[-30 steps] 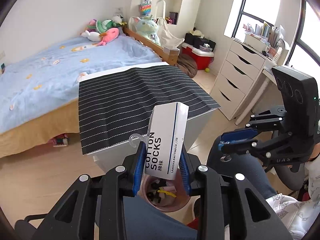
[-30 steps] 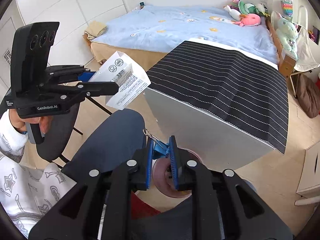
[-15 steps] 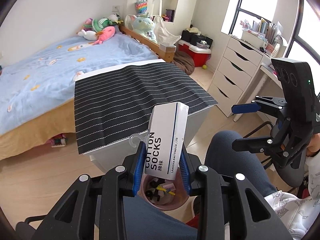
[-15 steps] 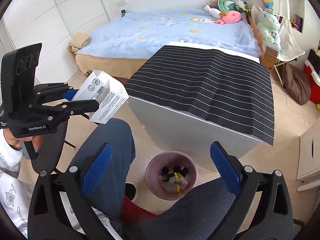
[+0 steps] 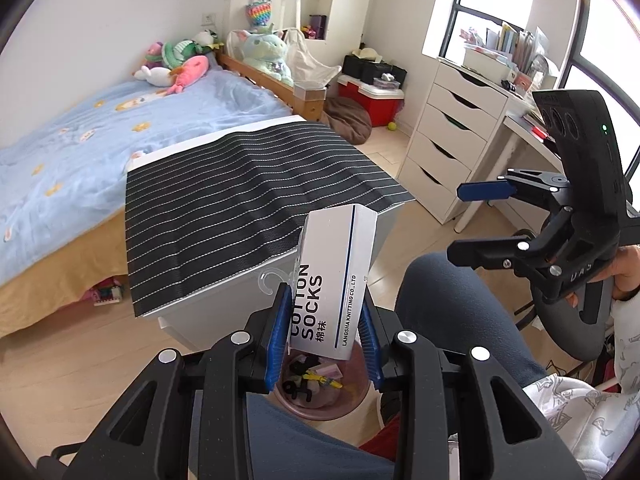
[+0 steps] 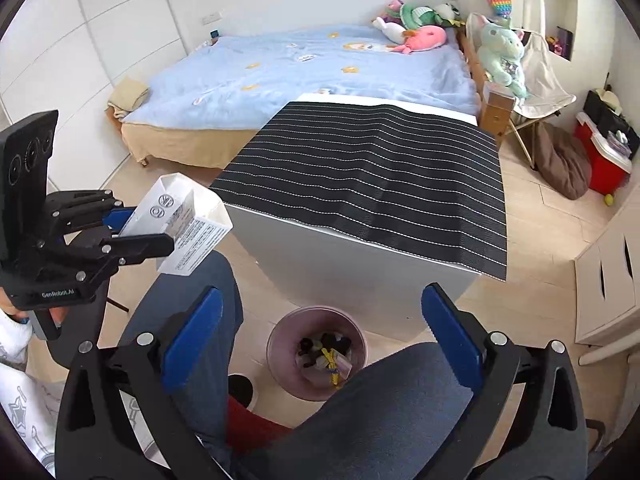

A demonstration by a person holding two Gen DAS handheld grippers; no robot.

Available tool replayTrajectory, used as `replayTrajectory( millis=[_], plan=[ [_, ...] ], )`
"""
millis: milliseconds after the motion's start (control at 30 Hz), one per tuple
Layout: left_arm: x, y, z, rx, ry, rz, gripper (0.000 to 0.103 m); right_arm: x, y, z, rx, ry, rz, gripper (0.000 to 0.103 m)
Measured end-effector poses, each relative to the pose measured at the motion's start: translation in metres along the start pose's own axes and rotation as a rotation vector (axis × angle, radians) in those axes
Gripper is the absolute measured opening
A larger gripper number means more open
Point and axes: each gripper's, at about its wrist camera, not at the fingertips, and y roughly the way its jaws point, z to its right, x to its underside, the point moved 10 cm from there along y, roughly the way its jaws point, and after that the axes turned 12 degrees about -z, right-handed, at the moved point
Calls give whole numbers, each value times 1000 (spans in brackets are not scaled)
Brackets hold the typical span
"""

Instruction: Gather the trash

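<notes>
My left gripper [image 5: 324,332] is shut on a white "COTTON SOCKS" box [image 5: 334,280] and holds it upright above a pink trash bin [image 5: 320,396] that has small scraps inside. The box [image 6: 188,224] and left gripper [image 6: 132,236] also show at the left of the right wrist view. My right gripper [image 6: 320,332] is open and empty, its blue pads wide apart above the bin [image 6: 316,352]. It shows at the right of the left wrist view [image 5: 480,220].
A white table with a black striped cloth [image 5: 248,208] stands just beyond the bin. The person's knees [image 6: 392,400] flank the bin. A blue bed [image 6: 320,68] lies behind, and a white drawer unit [image 5: 448,140] stands at the right.
My right gripper was shut on a small clip a second ago; it has opened wide and holds nothing. The left gripper still holds the box over the bin.
</notes>
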Motion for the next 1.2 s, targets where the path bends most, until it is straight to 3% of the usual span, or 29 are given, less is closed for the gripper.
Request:
replayTrajectory(
  millis=[233, 333, 433, 500, 700, 1200],
  plan=[
    [-2, 1, 13, 16, 32, -6, 33, -1, -10, 15, -1, 44, 31, 98],
    [-2, 2, 18, 21, 48, -11, 38, -2, -13, 20, -1, 57, 41, 98],
    [-2, 4, 20, 36, 49, -14, 56, -3, -15, 22, -4, 67, 48, 98],
    [-3, 4, 19, 50, 38, -6, 88, -3, -15, 22, -6, 72, 48, 98],
    [-1, 9, 11, 42, 0, -7, 95, -2, -11, 20, -16, 72, 41, 98],
    [-16, -1, -19, -14, -68, 44, 95, -16, -12, 17, -5, 77, 80, 100]
  ],
)
